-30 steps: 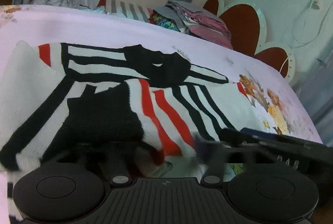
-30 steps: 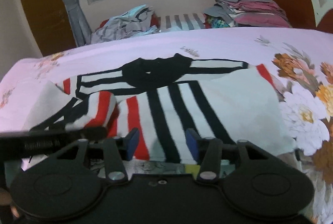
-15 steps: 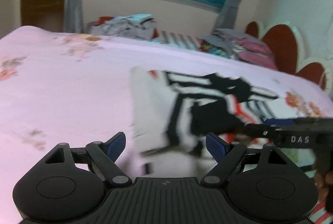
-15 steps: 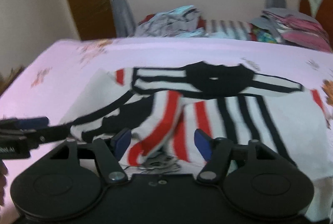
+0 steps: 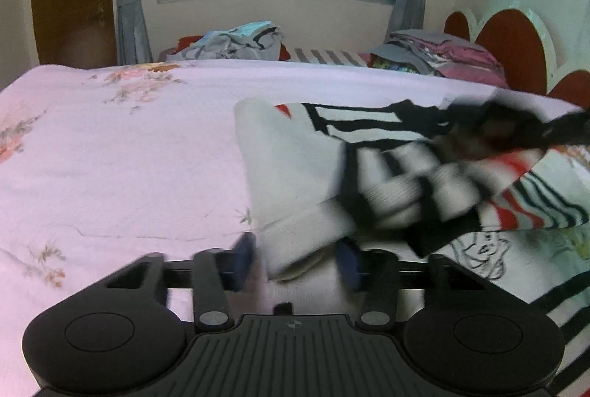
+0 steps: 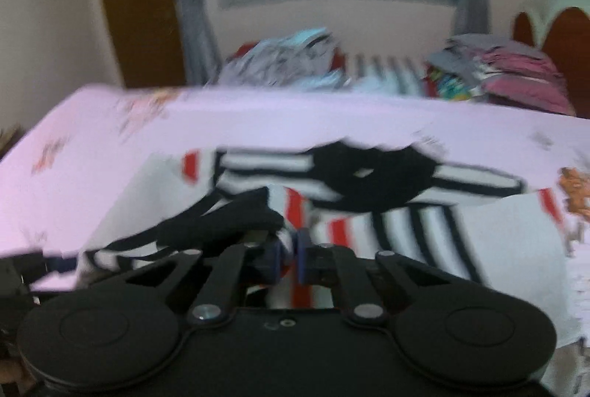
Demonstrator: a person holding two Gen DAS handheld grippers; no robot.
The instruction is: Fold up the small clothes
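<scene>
**Gripping a striped shirt on the bed**

Right gripper (image 6: 289, 258) has just closed tight, pinching a fold of the shirt (image 6: 424, 223). Left gripper (image 5: 295, 258) has been closing too; its blue pads (image 5: 243, 255) flank the white hem, contact unclear through blur. Shirt lies spread by the bed's (image 5: 110, 157) near edge.

we saw striped garment (image 5: 372, 190): soft knitted cloth, matt | bedsheet (image 5: 121, 153): smooth printed cloth | left gripper (image 5: 295, 258): matt black plastic, ribbed, metal screws | headboard (image 5: 512, 46): glossy wood
</scene>
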